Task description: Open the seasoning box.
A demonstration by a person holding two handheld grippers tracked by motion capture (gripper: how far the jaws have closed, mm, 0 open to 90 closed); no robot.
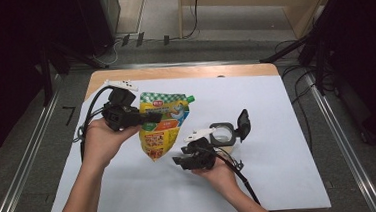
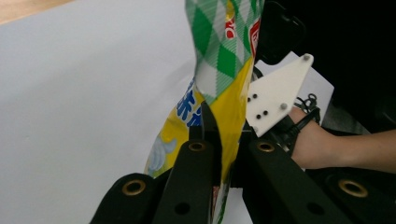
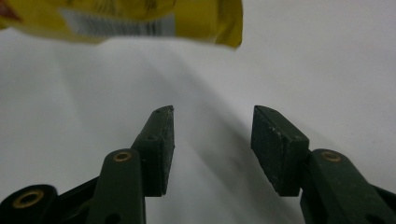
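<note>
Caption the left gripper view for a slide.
Left gripper clamped on a green-and-yellow pouch above the white table cover.

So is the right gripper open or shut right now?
Open. The right gripper shows a clear gap between its jaws, holding nothing, just below the yellow pouch.

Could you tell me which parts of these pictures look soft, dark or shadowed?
High view: surroundings very dark, white table cover evenly lit. Left gripper view: pouch sharp, black jaws dim. Right gripper view: pouch edge blurred, the open jaws sharp, soft shadow on the cover between them.
</note>
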